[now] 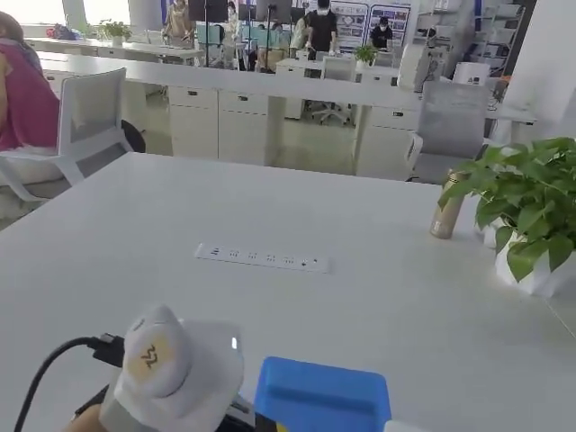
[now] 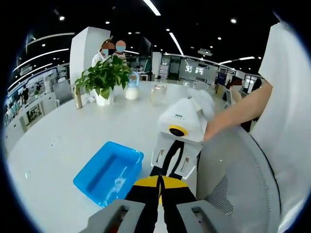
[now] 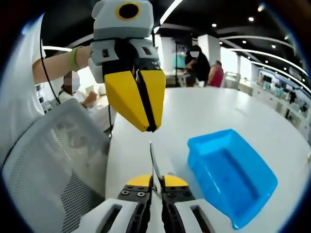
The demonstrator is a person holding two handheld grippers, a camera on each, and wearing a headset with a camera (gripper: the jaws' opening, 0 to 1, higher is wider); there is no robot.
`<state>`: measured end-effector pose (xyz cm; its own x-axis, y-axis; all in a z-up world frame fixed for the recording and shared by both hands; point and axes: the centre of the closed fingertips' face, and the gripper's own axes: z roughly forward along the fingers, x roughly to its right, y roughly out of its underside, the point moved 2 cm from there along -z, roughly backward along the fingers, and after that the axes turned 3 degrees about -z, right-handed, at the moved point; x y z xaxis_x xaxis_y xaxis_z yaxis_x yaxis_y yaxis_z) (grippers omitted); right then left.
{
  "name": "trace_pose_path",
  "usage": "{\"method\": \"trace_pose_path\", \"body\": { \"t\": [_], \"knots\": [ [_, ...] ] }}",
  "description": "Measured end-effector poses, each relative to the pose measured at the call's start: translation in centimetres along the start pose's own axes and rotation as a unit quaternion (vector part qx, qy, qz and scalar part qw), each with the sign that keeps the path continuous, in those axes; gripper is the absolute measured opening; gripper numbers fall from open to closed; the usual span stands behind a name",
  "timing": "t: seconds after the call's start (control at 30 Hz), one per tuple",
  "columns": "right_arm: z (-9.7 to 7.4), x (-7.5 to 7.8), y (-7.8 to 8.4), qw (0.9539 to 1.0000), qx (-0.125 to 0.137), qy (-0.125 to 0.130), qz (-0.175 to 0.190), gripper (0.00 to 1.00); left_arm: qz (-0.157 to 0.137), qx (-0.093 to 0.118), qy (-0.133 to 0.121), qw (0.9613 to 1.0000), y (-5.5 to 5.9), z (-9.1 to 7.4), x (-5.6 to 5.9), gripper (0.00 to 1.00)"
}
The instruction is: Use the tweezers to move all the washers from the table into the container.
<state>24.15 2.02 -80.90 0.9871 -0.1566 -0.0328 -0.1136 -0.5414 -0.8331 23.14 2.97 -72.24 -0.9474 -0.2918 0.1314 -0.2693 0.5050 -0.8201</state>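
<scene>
as the right gripper [image 3: 155,183] pinches the tweezers [image 3: 153,162] at their base, the thin metal tool sticks up from between its jaws, seen edge on as one sliver. right over its tip hangs the left gripper [image 3: 147,127], its yellow jaws pressed together on nothing that can be made out. whether it touches the tweezers cannot be told. both tools sit at the near edge of the white table [image 1: 360,297], beside a mesh chair back [image 3: 53,160]. just to the far side of them lies the blue container [image 3: 228,170], open side up. its floor looks bare in the right gripper view. in the left gripper view a pale glint shows on that floor, too blurred to call a washer. farther out is a flat power strip [image 1: 263,258], then a bottle [image 1: 445,216] and a potted plant [image 1: 526,193] at the far right. where the washers lie cannot be told from these pictures. by the look of it the job is at its start: the tool is in hand, nothing is surely in the container, and all the picking and dropping seems left to do.
</scene>
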Motion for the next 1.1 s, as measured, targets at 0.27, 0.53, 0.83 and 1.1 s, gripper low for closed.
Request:
{"method": "trace_pose_path", "body": {
  "t": [0.27, 0.53, 0.83, 1.1],
  "knots": [
    [0.2, -0.4, -0.2, 0.9997, -0.012, 0.0, -0.021, 0.03, 0.005, -0.015, 0.01, 0.9998, 0.4, 0.0, 0.8, 0.04],
    [0.4, -0.7, -0.3, 0.9988, -0.027, 0.003, -0.041, 0.03, 0.027, -0.032, 0.002, 0.9991, 0.5, 0.1, 0.2, 0.0],
    [0.7, -1.5, -0.4, 0.9948, -0.047, 0.012, -0.09, 0.03, 0.026, -0.049, 0.018, 0.9983, 1.5, -0.3, 1.2, 0.05],
    [0.9, -1.3, -0.4, 0.9954, -0.046, 0.019, -0.082, 0.03, 0.048, -0.071, 0.006, 0.9963, 2.1, 0.0, 0.8, 0.0]
  ]
}}
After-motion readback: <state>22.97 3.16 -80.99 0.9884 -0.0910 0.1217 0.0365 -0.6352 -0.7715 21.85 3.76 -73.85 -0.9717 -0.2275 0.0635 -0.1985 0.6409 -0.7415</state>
